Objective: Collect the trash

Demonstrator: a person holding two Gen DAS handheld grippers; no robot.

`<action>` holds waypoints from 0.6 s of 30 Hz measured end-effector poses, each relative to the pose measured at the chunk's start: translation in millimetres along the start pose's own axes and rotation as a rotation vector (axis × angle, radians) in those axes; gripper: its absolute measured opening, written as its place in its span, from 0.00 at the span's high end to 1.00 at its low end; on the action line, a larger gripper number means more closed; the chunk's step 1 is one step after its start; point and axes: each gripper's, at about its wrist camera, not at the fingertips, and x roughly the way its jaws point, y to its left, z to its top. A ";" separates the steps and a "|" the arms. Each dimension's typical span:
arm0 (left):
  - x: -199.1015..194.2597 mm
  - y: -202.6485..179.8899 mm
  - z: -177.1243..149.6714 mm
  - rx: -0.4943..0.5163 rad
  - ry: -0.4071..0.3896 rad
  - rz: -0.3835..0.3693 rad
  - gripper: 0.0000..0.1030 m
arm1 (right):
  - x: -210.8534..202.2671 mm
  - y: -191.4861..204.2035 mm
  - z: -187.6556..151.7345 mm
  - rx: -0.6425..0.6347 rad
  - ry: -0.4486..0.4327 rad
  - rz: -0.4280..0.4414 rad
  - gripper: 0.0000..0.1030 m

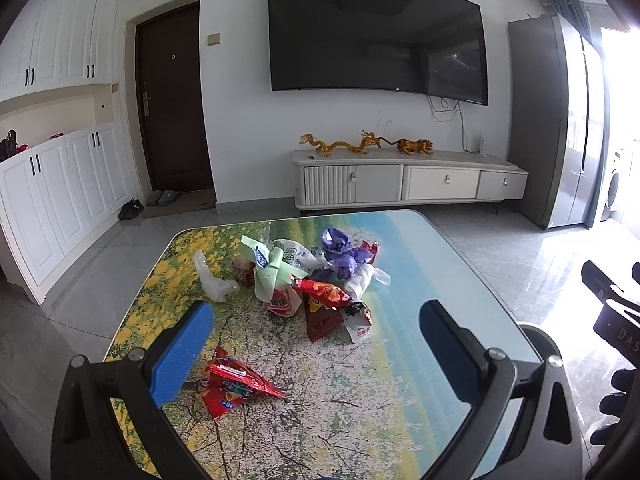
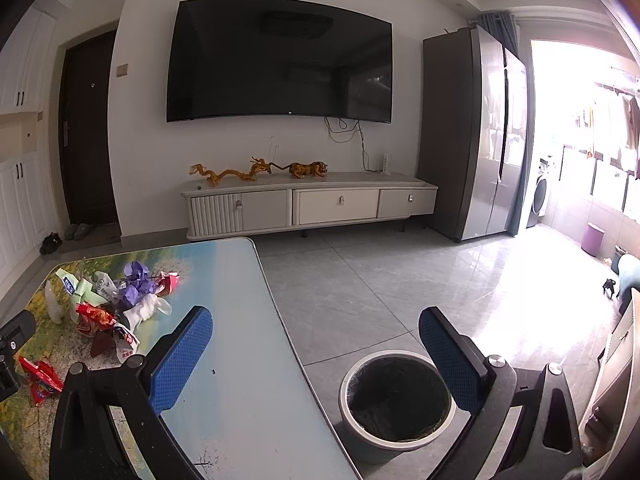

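A heap of crumpled wrappers [image 1: 308, 276] lies mid-table: pale green, purple, white and red bags. One red snack wrapper [image 1: 234, 386] lies apart, near the front, just right of my left gripper's left finger. My left gripper [image 1: 316, 344] hovers open above the table [image 1: 420, 264], nothing between its blue pads. My right gripper [image 2: 316, 344] is open too, held over the table's right edge and the floor. A round bin [image 2: 396, 396] with a dark liner stands on the floor between its fingers. The heap [image 2: 116, 300] shows at left in the right wrist view.
A white TV cabinet [image 1: 404, 180] with gold figures stands under a wall-mounted TV [image 1: 376, 40]. A grey fridge [image 2: 476, 132] is at right, white cupboards [image 1: 60, 192] and a dark door at left. Grey tile floor [image 2: 380, 280] surrounds the table.
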 end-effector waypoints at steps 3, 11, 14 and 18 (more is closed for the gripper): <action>-0.4 2.3 -0.4 -0.011 -0.008 0.005 0.00 | 2.4 1.0 -1.1 0.000 0.003 0.006 0.00; 4.2 -4.6 1.4 0.005 -0.004 0.005 0.00 | 9.1 -1.5 -4.4 0.006 0.015 0.022 0.00; 7.2 -10.7 -0.8 0.022 0.003 0.000 0.00 | 10.2 -4.1 -5.3 0.016 0.018 0.031 0.00; 8.3 -16.3 -2.0 0.041 0.004 -0.005 0.00 | 14.1 -9.4 -7.3 0.041 0.035 0.046 0.00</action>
